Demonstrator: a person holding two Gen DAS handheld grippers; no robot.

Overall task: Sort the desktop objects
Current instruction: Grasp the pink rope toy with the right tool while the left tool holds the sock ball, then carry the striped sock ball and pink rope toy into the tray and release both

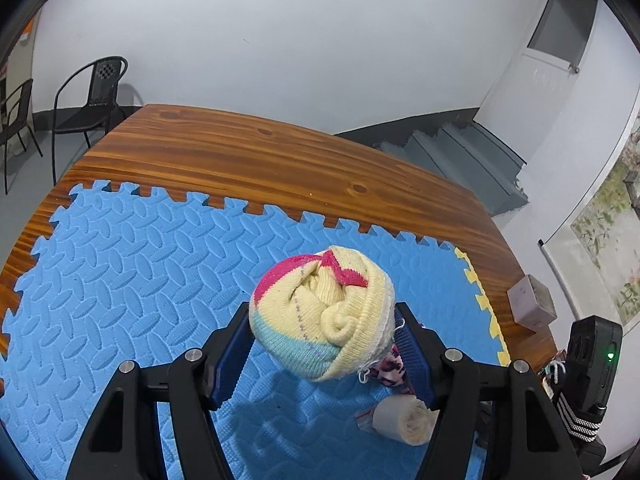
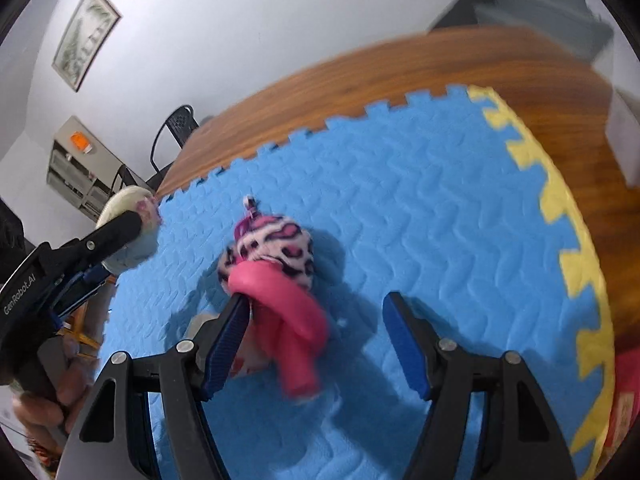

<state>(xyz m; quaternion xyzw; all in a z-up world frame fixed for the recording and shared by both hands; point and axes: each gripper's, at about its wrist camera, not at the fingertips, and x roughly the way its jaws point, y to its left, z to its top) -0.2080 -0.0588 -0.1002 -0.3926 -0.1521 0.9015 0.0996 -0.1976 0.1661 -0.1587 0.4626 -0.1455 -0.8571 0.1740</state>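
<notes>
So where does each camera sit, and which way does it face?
Left wrist: sits on the left gripper, faces across the mat toward a wall; its fingers clamp a sock ball.
Right wrist: sits on the right gripper, which is open, and looks down at a leopard sock; the left hand shows at the edge.
Shared: mat, sock ball, leopard sock.

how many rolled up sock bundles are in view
3: a yellow striped bundle held in the left claw, a pink leopard bundle on the blue mat by the right claw, and a cream roll on the mat. Others may be hidden.
</notes>
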